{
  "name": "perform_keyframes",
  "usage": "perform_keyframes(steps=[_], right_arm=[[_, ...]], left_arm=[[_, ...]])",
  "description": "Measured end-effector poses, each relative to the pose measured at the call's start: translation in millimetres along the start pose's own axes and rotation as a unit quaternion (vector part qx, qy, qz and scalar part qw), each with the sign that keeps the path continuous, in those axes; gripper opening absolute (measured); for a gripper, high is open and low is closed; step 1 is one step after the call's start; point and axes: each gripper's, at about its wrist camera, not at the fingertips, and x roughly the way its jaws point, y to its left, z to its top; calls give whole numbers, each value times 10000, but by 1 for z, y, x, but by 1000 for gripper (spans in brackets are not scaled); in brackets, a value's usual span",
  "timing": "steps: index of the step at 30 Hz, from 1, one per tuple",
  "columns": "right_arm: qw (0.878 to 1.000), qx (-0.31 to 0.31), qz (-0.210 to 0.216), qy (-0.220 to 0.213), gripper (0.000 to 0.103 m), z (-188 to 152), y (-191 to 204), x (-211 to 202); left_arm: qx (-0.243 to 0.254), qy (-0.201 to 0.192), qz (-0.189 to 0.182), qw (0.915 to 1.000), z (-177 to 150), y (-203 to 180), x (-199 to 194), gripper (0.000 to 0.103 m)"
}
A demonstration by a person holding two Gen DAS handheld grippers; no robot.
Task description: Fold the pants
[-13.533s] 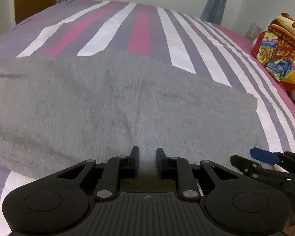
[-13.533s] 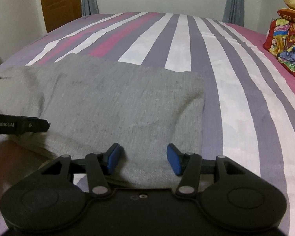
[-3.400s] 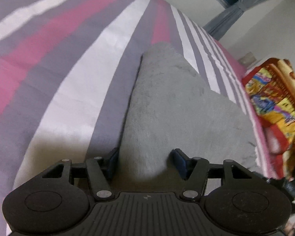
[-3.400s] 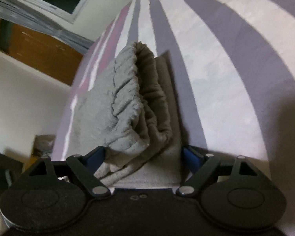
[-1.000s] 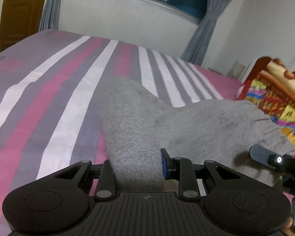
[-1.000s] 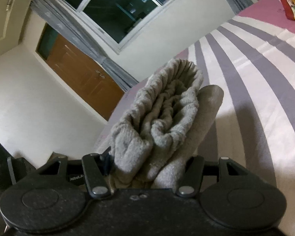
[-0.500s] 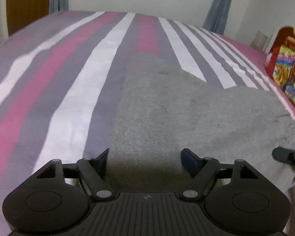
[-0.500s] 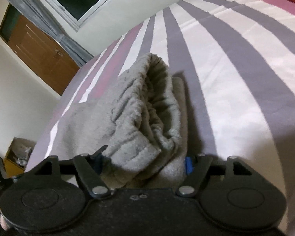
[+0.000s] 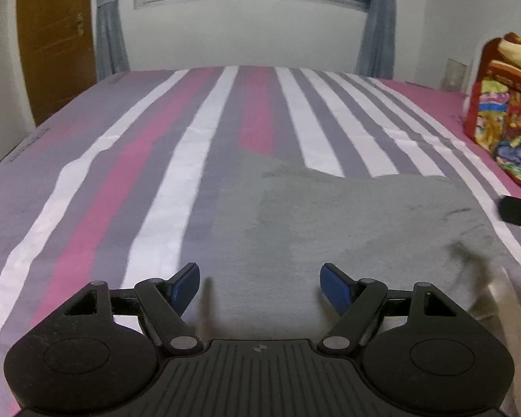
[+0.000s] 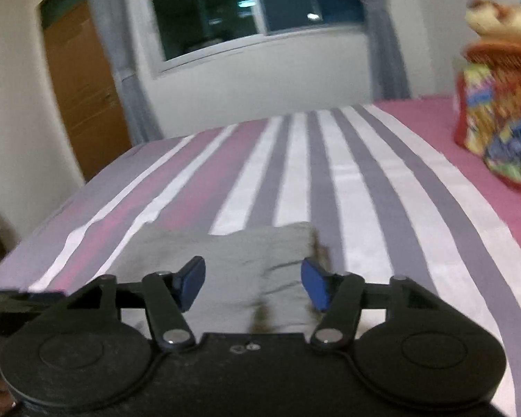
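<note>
The grey pants (image 9: 347, 215) lie folded flat on the striped bed, a smaller layer on top of a wider one. My left gripper (image 9: 258, 274) stands open just above their near left part, its blue pads clear of the cloth. In the right wrist view the pants (image 10: 232, 253) are a compact grey rectangle. My right gripper (image 10: 253, 271) hovers over their near edge; its jaws are closing and no cloth is pinched between them. A dark tip of the right gripper (image 9: 517, 210) pokes in at the right edge of the left wrist view.
The bed (image 9: 191, 146) has a sheet striped pink, white and grey. A stack of colourful blankets (image 9: 503, 121) sits at its right edge. Behind the bed are a wall, a window with grey curtains (image 9: 111, 34) and a brown door (image 9: 55, 45).
A second ago both grippers held the pants lifted. They have laid them on the bed, let go and pulled back; the pants now rest flat.
</note>
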Motion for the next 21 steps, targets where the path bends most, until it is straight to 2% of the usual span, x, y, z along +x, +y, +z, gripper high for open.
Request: perform_keyframes(steps=[3, 6, 8, 10, 12, 16, 21], right_arm=[[9993, -312, -49, 199, 55, -8, 14, 12], [9975, -361, -303, 517, 54, -24, 7, 28], [9955, -409, -390, 757, 52, -36, 0, 40], [9945, -528, -406, 811, 52, -44, -2, 43], [9935, -610, -445, 856, 52, -44, -1, 48], [9937, -368, -446, 956, 52, -46, -10, 54], [9903, -607, -558, 1119, 56, -37, 0, 61]], left_arm=[[139, 214, 61, 9997, -7, -12, 11, 76], [281, 447, 211, 9984, -21, -14, 26, 76], [219, 430, 161, 9987, -25, -14, 29, 76], [224, 440, 167, 9986, -25, -15, 30, 76], [235, 468, 175, 9985, -25, -17, 33, 76], [127, 587, 141, 9981, -23, -15, 40, 76], [265, 773, 283, 9963, -15, -22, 41, 77]])
